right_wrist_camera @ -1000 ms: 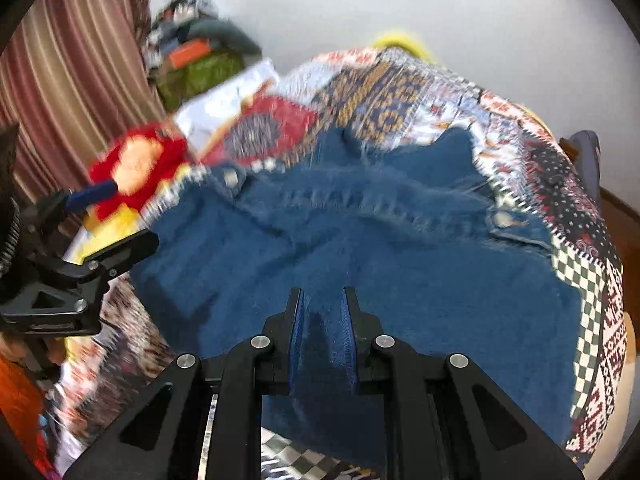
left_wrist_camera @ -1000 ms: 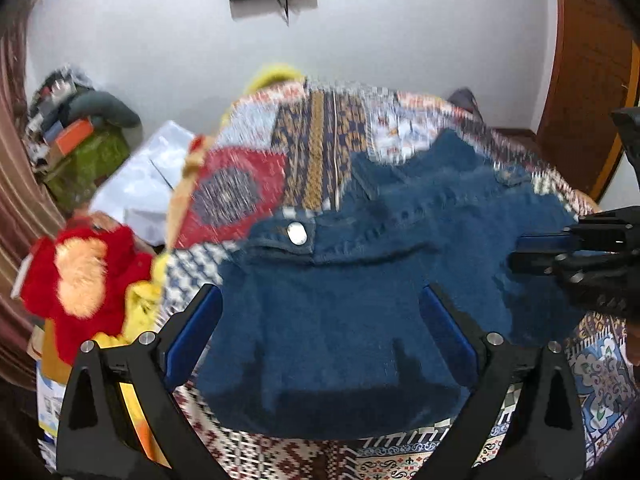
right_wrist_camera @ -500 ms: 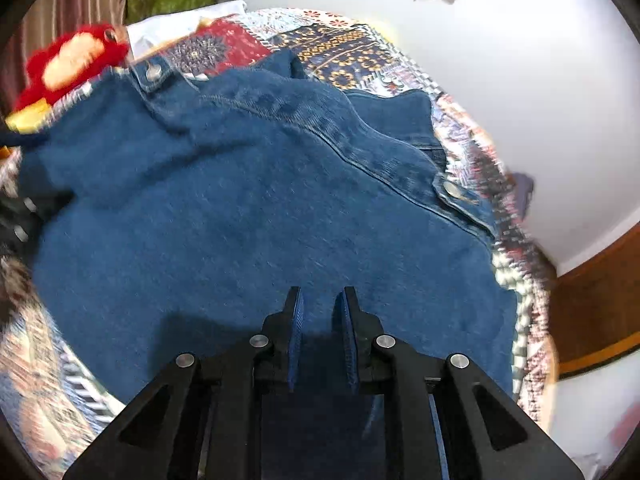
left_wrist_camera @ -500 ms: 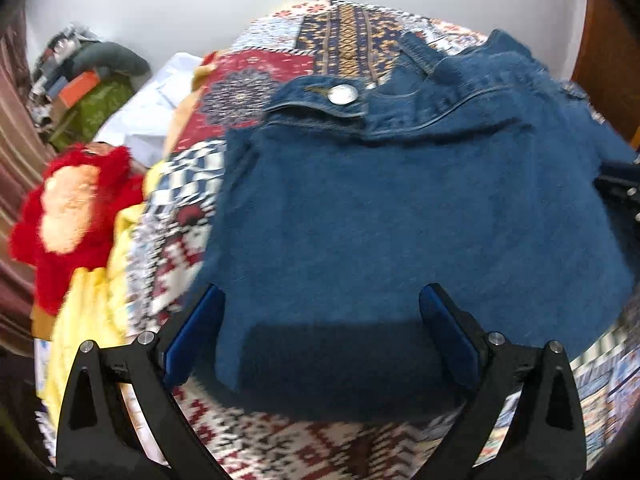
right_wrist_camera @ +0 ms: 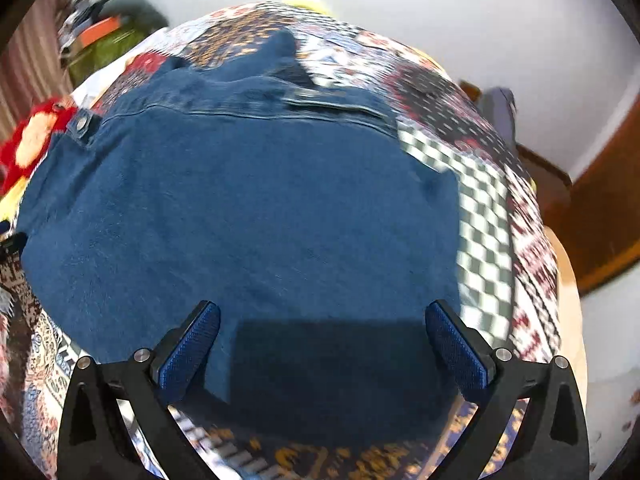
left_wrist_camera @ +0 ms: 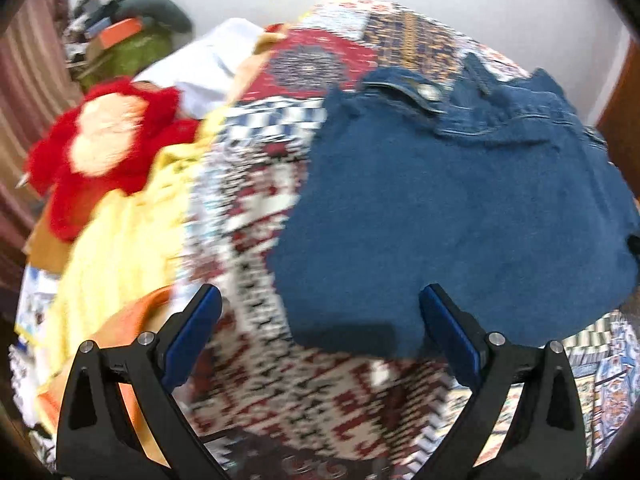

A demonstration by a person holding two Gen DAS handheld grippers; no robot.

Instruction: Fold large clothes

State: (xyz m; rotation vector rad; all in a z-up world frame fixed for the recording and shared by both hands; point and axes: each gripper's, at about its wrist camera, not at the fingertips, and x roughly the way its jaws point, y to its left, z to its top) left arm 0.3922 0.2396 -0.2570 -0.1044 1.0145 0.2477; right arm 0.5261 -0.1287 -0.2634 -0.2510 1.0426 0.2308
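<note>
Jaws of both the left gripper and right gripper stand wide apart, holding nothing — the denim garment lies flat on the patterned bedspread, nearer the right gripper, collar away.

Both wrist cams close above bed, facing wall; share denim garment.

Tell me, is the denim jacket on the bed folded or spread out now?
Folded. The denim jacket lies as a compact block on the patterned bedspread, no sleeves sticking out, collar at the far edge. Both grippers are open and hold nothing.
</note>
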